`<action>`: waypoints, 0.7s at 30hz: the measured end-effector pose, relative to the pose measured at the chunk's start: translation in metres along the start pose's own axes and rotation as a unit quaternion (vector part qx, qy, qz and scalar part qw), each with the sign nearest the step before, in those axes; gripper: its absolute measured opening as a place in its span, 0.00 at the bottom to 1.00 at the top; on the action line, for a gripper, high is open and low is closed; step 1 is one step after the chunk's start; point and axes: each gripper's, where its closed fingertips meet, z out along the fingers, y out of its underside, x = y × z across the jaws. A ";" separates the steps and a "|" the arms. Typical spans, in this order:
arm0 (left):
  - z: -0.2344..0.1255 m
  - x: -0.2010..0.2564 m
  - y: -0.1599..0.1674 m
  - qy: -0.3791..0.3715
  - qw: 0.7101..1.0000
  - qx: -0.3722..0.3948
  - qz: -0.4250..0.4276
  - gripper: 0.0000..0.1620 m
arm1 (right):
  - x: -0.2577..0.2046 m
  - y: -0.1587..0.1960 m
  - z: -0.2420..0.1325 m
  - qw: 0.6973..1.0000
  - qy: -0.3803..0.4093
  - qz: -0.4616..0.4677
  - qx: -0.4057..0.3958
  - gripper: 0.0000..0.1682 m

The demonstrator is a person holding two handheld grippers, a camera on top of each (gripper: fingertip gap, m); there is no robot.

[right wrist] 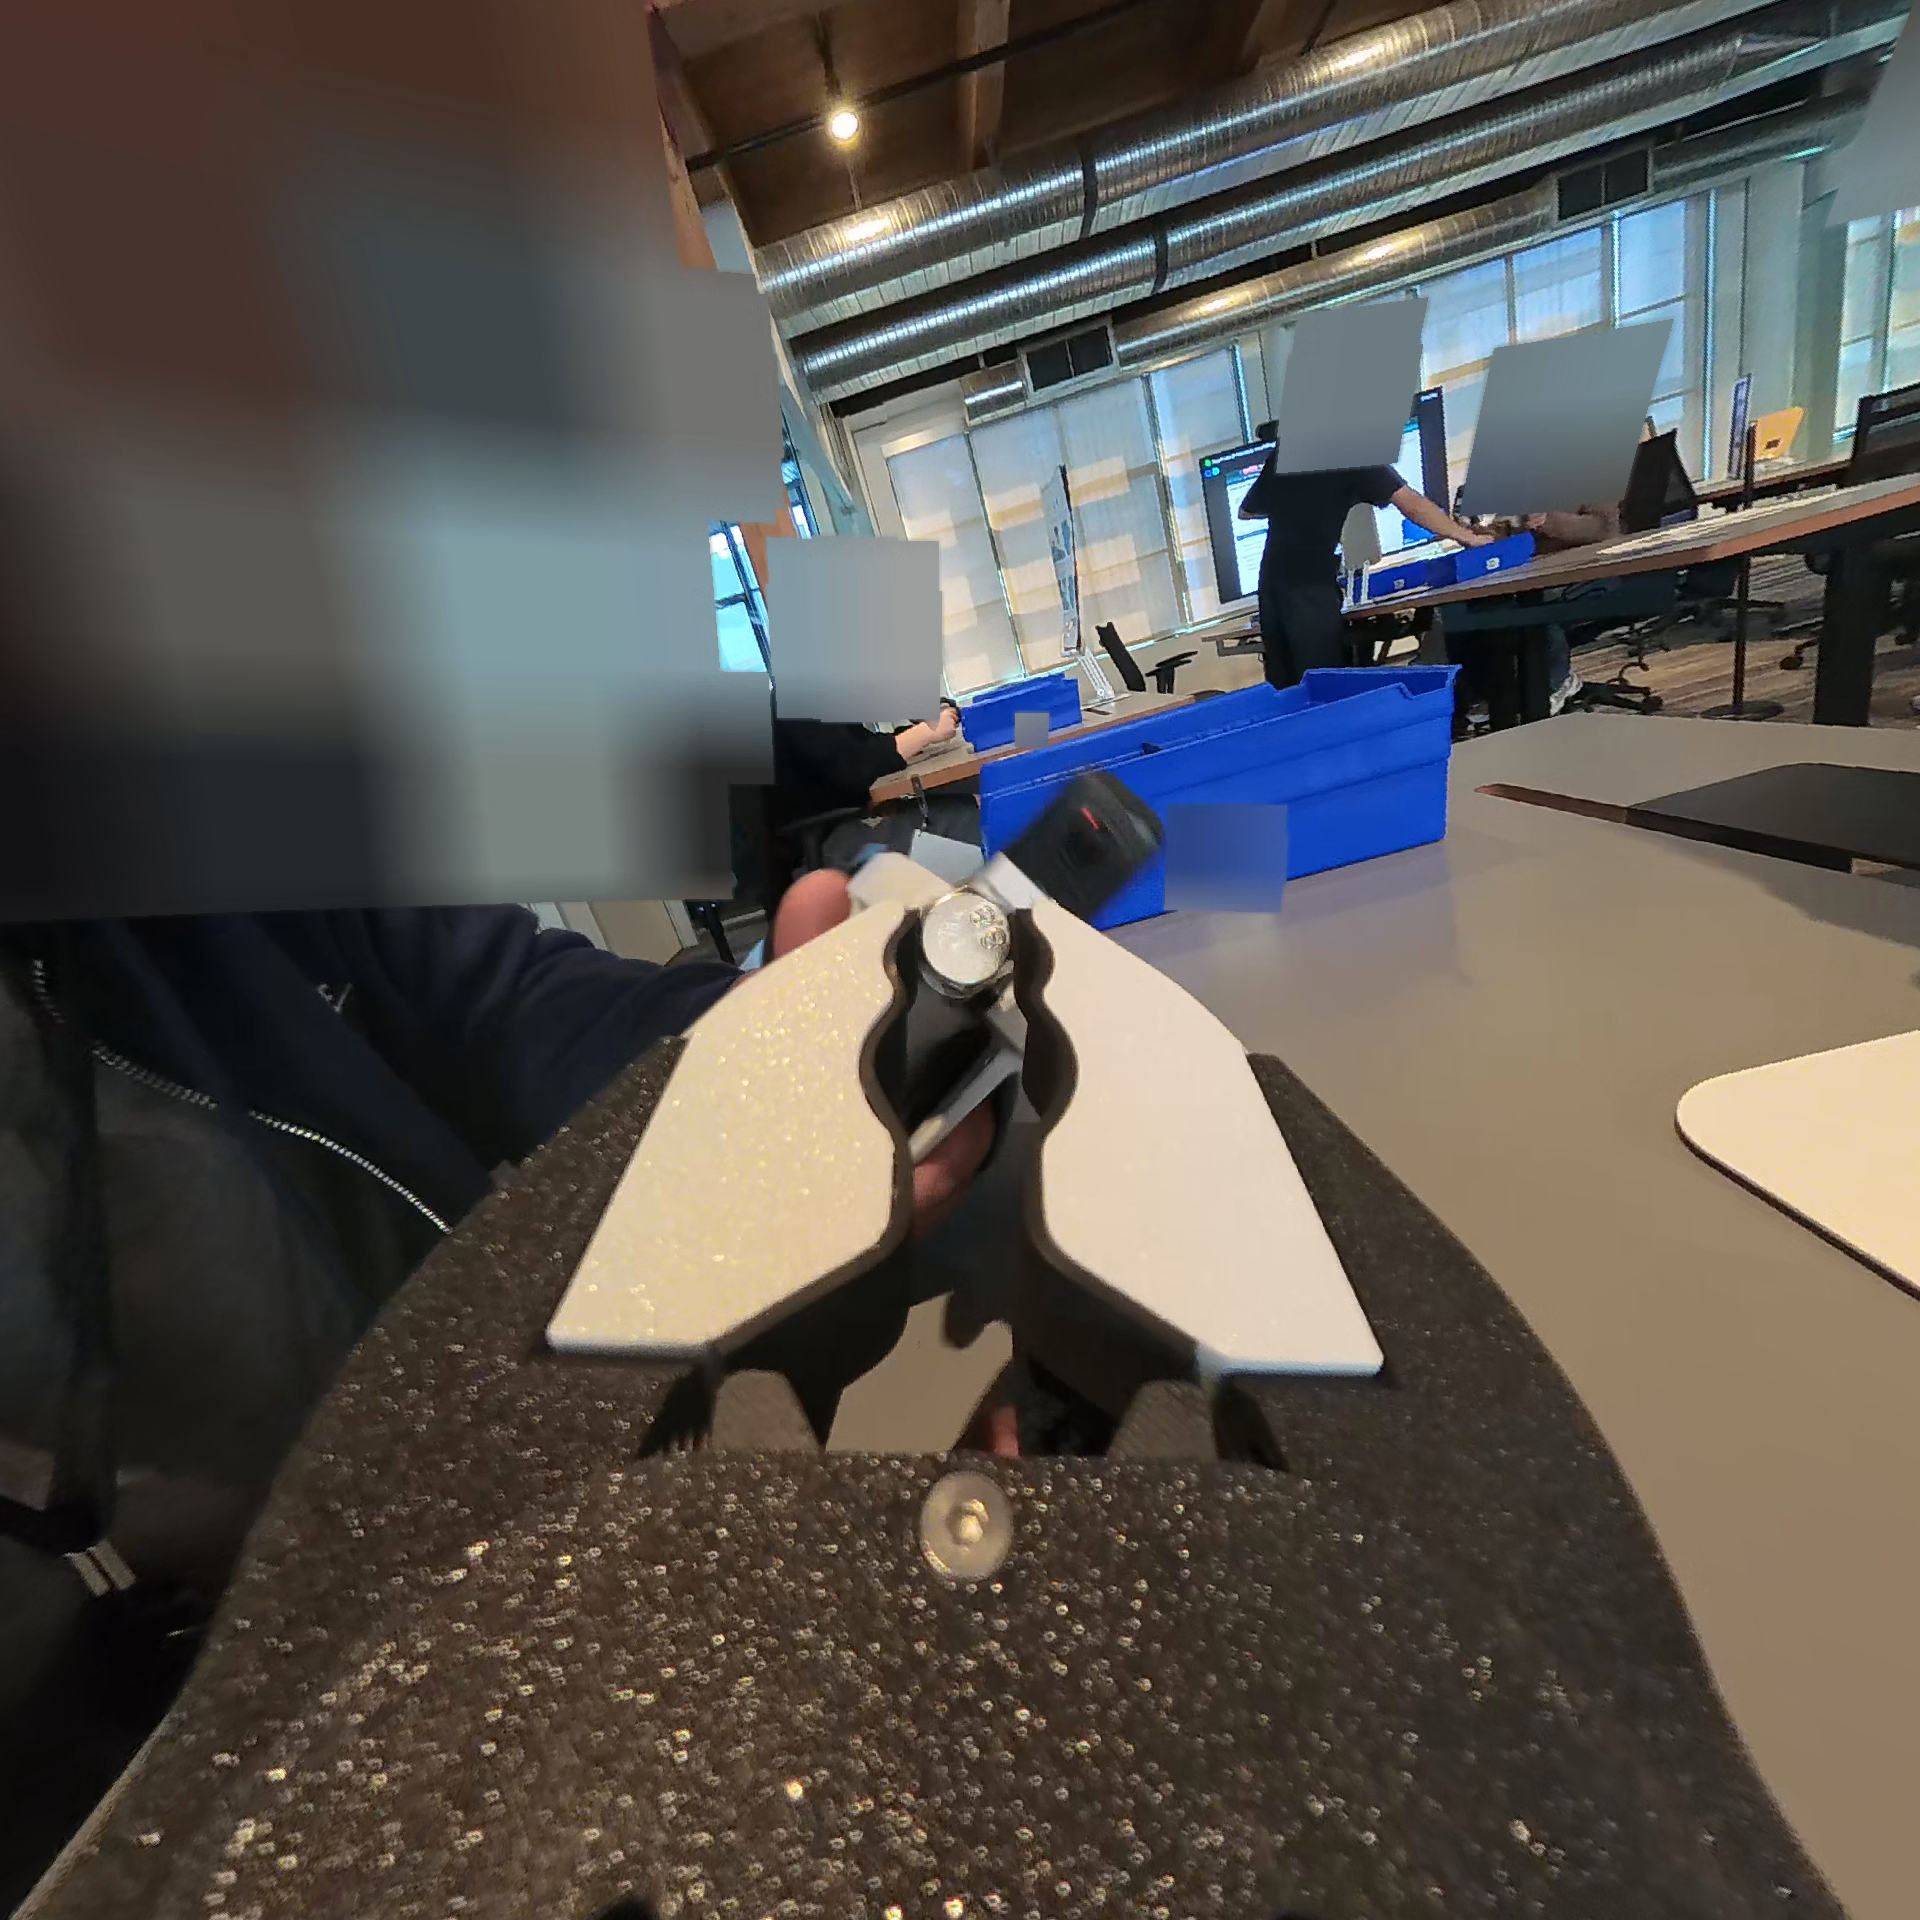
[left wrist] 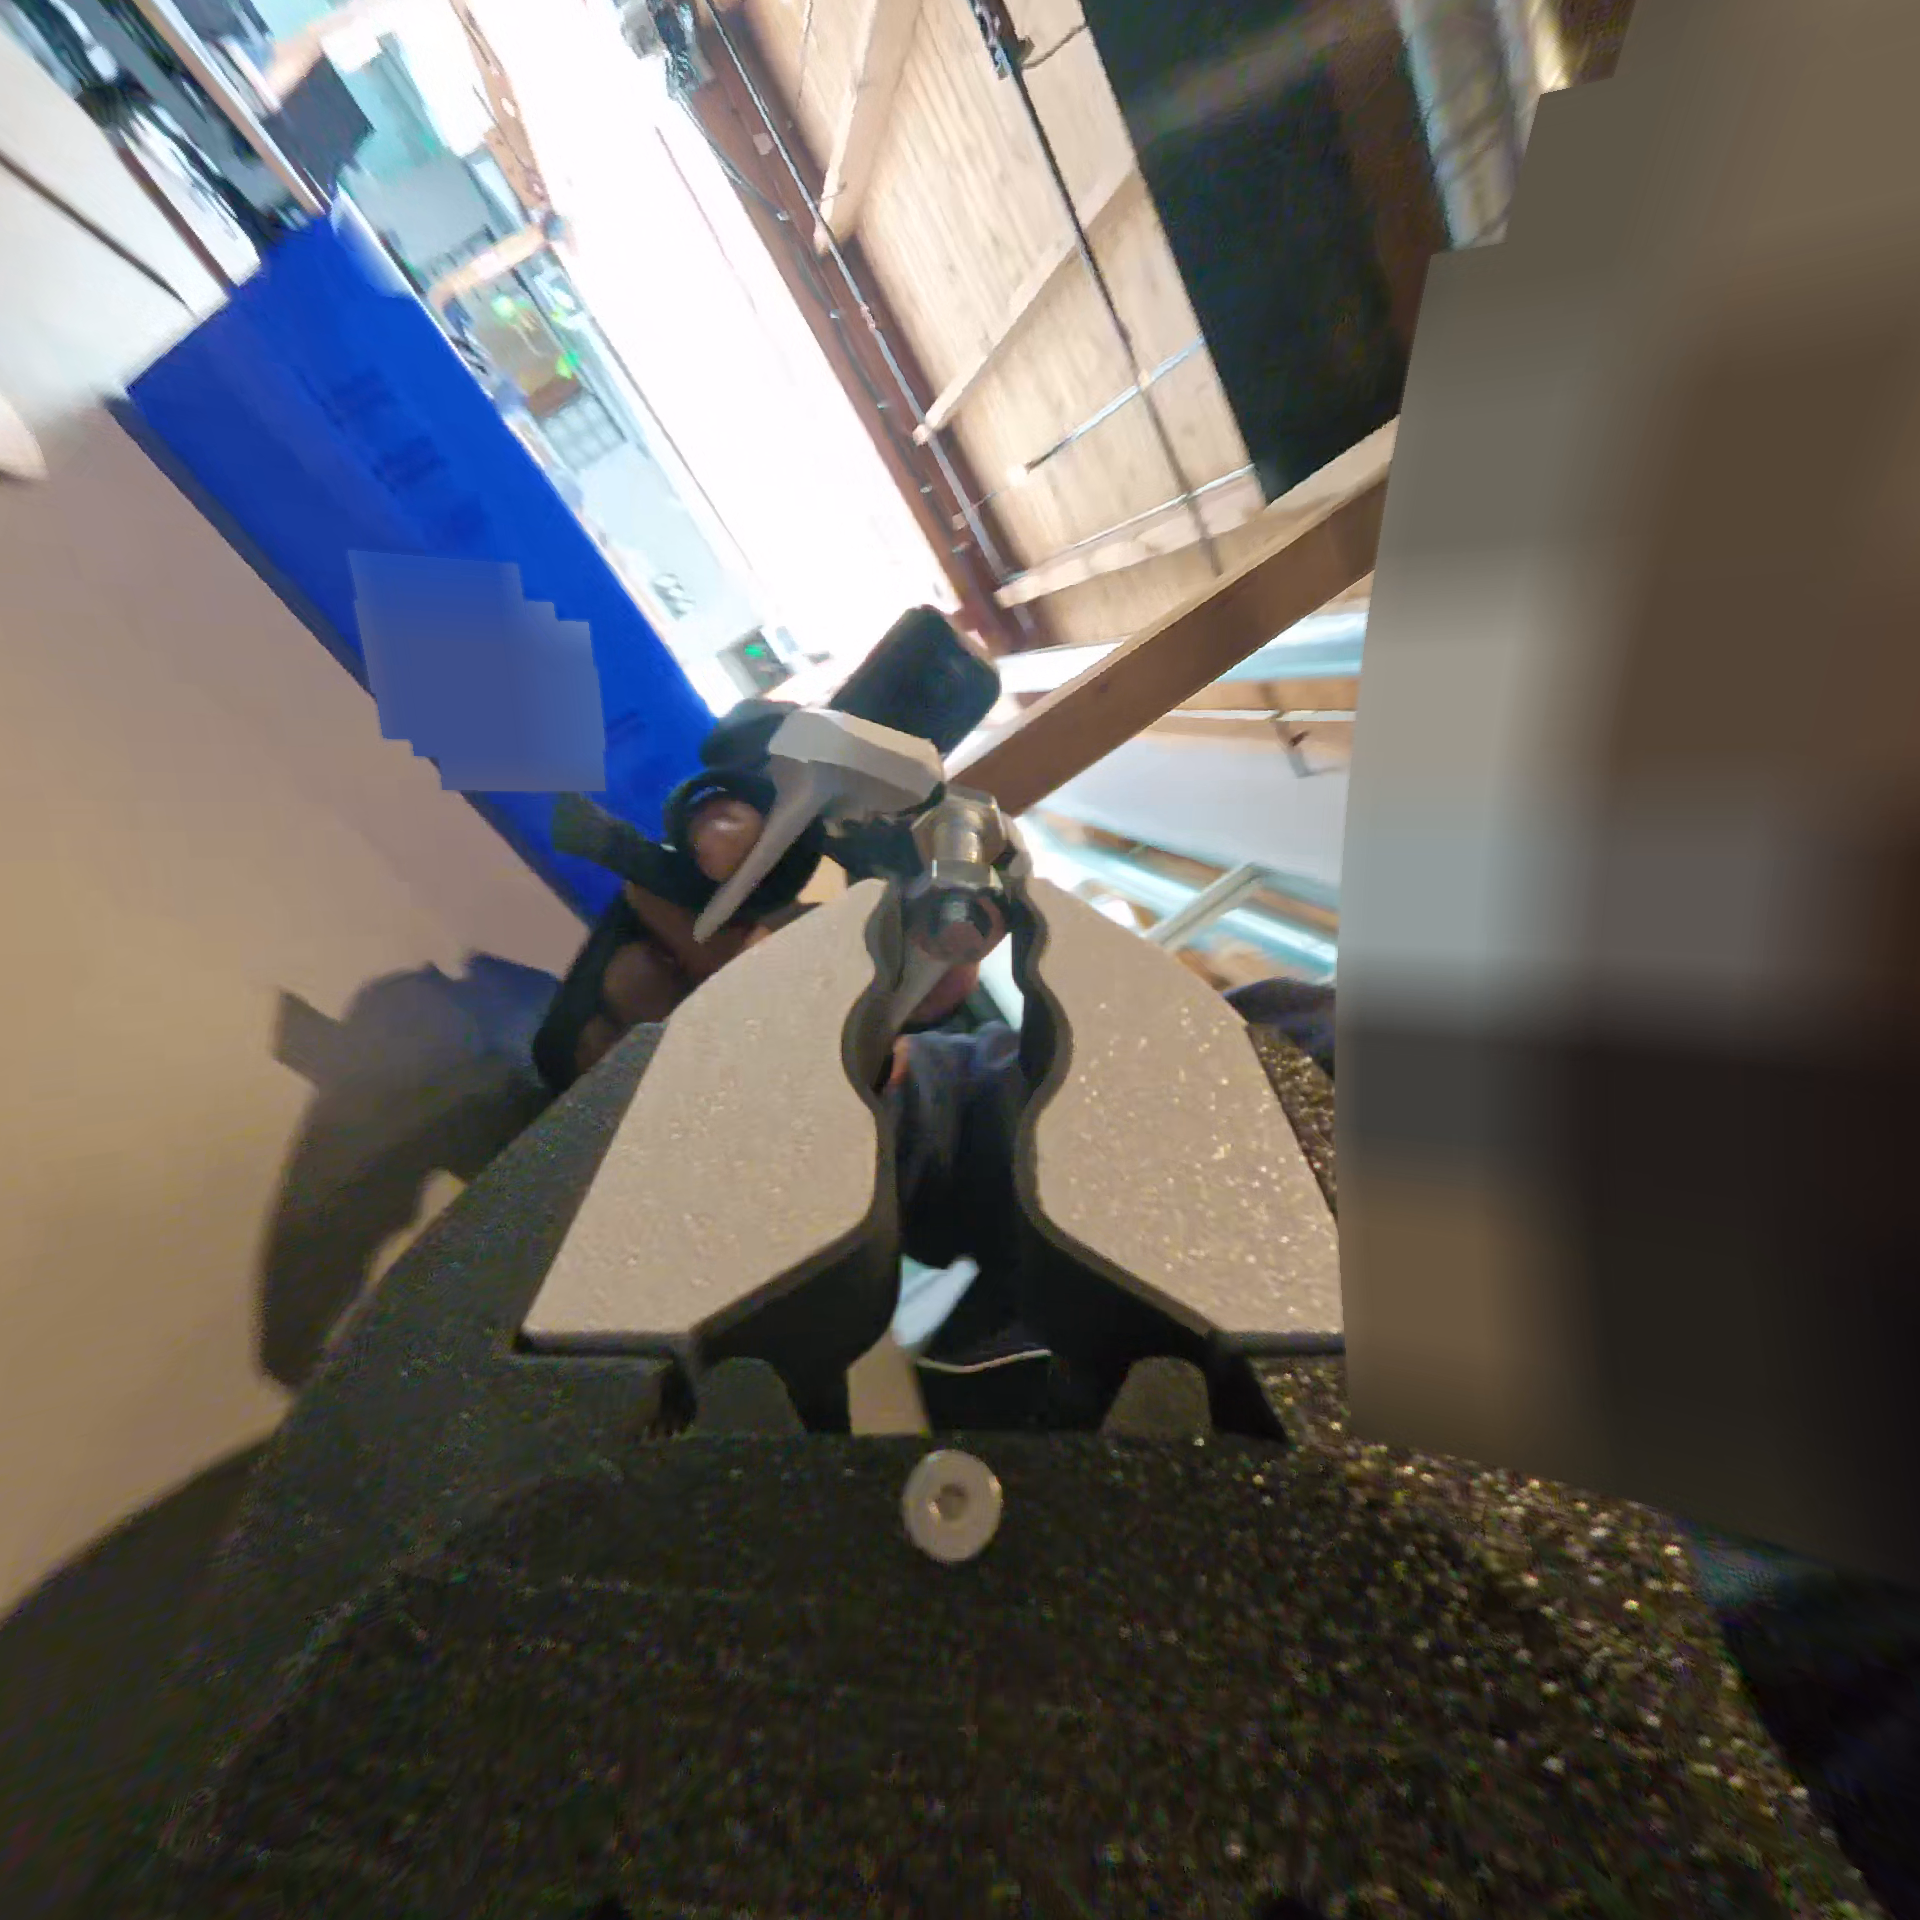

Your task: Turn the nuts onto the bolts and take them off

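Observation:
Both grippers meet tip to tip in the air, each on one end of a silver bolt and nut. In the left wrist view my left gripper (left wrist: pixel 948 920) is shut on the hex nut (left wrist: pixel 943 923), with the bolt (left wrist: pixel 961 844) running on into the right gripper's grey fingers (left wrist: pixel 852 764) just beyond. In the right wrist view my right gripper (right wrist: pixel 966 951) is shut on the bolt's round head (right wrist: pixel 964 940). The left gripper's fingers and black camera (right wrist: pixel 1086 844) show right behind it. The threads are hidden.
A grey table (right wrist: pixel 1455 987) lies to the right with a blue bin (right wrist: pixel 1299 758), a black mat (right wrist: pixel 1787 810) and a white mat (right wrist: pixel 1818 1164). A person's dark zipped jacket (right wrist: pixel 312 1091) fills the left. People stand at desks far behind.

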 end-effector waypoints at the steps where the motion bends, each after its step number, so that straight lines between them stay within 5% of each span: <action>1: 0.000 0.000 0.000 -0.019 0.999 -0.007 0.046 0.12 | 0.000 0.000 0.000 1.000 -0.001 0.002 0.002 0.10; 3: 0.001 0.000 0.001 -0.068 0.983 -0.027 0.169 0.12 | -0.001 -0.001 0.000 1.000 -0.004 0.008 0.006 0.10; 5: 0.001 -0.003 0.001 -0.127 0.937 -0.053 0.320 0.11 | -0.001 -0.002 0.000 1.000 -0.008 0.019 0.012 0.10; 9: -0.003 -0.009 -0.002 -0.236 0.751 -0.090 0.610 0.12 | 0.000 -0.001 0.000 0.999 -0.006 0.028 0.014 0.10; 11: -0.003 -0.007 -0.004 -0.256 0.693 -0.078 0.669 0.13 | -0.001 -0.002 -0.001 0.999 -0.007 0.031 0.019 0.10; 13: -0.001 0.000 -0.005 -0.237 0.728 -0.053 0.641 0.22 | 0.001 -0.004 -0.003 0.999 -0.006 0.039 0.027 0.10; 15: 0.000 0.005 -0.007 -0.197 0.815 -0.026 0.545 0.29 | 0.003 -0.006 -0.004 0.998 -0.004 0.043 0.034 0.10; 18: 0.000 0.007 -0.011 -0.128 0.934 -0.001 0.332 0.30 | 0.004 -0.007 -0.006 0.999 -0.001 0.036 0.036 0.10; 21: -0.002 0.006 -0.011 -0.044 0.992 0.014 0.117 0.27 | 0.003 -0.007 -0.005 0.999 -0.002 0.022 0.034 0.10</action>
